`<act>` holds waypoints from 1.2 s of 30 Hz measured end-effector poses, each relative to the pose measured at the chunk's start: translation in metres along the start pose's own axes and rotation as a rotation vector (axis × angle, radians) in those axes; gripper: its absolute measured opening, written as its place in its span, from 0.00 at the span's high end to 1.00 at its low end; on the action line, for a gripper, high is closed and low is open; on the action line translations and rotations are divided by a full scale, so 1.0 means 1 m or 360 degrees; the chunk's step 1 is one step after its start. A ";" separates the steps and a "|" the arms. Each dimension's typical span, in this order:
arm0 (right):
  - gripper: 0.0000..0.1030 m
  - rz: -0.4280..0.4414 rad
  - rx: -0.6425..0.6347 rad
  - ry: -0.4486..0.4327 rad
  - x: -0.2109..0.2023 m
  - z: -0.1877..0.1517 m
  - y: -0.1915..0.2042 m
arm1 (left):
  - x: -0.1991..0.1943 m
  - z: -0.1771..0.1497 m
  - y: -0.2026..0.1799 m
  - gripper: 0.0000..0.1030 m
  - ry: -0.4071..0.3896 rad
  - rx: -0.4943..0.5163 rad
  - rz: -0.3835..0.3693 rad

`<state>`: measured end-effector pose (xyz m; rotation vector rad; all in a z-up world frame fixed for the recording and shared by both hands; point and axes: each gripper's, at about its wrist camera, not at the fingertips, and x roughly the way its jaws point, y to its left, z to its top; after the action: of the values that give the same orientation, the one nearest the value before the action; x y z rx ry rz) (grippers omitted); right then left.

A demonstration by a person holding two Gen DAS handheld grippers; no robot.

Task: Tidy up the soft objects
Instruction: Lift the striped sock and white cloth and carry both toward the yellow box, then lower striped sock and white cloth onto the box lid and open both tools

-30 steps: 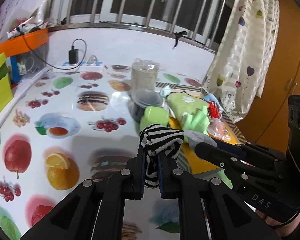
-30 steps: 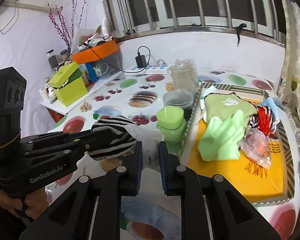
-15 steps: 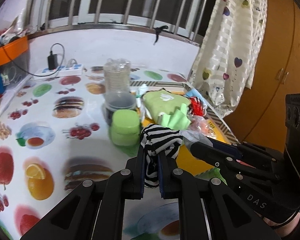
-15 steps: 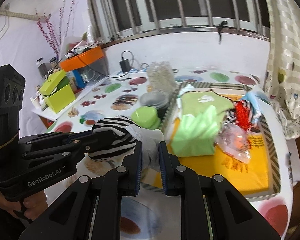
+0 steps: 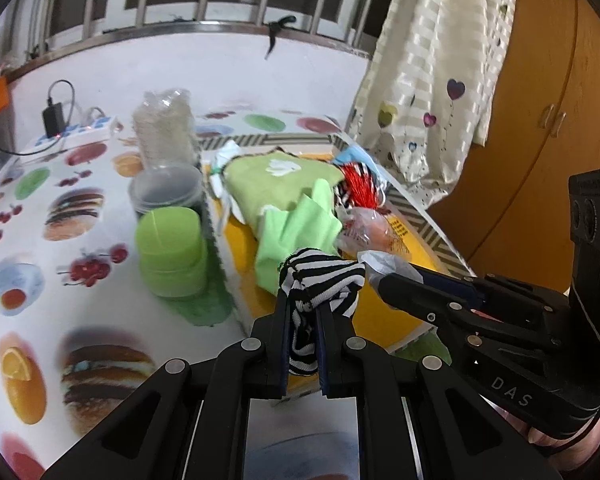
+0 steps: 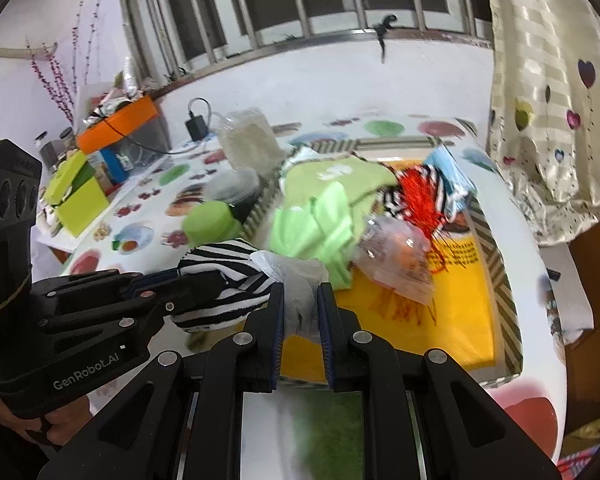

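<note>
Left gripper (image 5: pixel 303 322) fingers clenched on a striped sock (image 5: pixel 320 280), right gripper (image 6: pixel 301 312) fingers clenched on its crumpled plastic wrap (image 6: pixel 296 280), both held above the yellow tray (image 6: pixel 460 320) on the fruit-print counter (image 5: pixel 60 280), green cloths (image 5: pixel 296 232) piled in the tray.

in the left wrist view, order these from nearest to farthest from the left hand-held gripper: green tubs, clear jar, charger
From the left hand-held gripper:
1. Green tubs, just ahead to its left.
2. Clear jar, behind the tubs.
3. Charger, far left by the wall.

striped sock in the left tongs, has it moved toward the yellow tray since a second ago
Yes. The striped sock was over the fruit-print tablecloth beside the tray; it now hangs over the yellow tray edge, past the green cups.
</note>
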<state>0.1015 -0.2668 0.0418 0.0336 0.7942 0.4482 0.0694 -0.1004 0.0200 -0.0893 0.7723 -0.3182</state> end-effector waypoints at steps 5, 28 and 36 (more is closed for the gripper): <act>0.84 -0.0039 0.0043 0.0069 0.014 -0.003 -0.015 | 0.024 0.000 -0.004 0.90 0.0073 0.0012 -0.0029; 0.66 -0.0169 -0.0025 0.0070 0.006 -0.005 -0.014 | 0.037 0.002 -0.014 0.68 0.0090 0.0081 0.0010; 0.66 -0.0192 -0.0061 0.0036 -0.013 -0.008 -0.002 | 0.014 -0.002 -0.020 0.68 0.0038 0.0099 0.0020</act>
<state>0.0887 -0.2746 0.0445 -0.0548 0.8052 0.3500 0.0726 -0.1235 0.0127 -0.0221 0.7855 -0.3317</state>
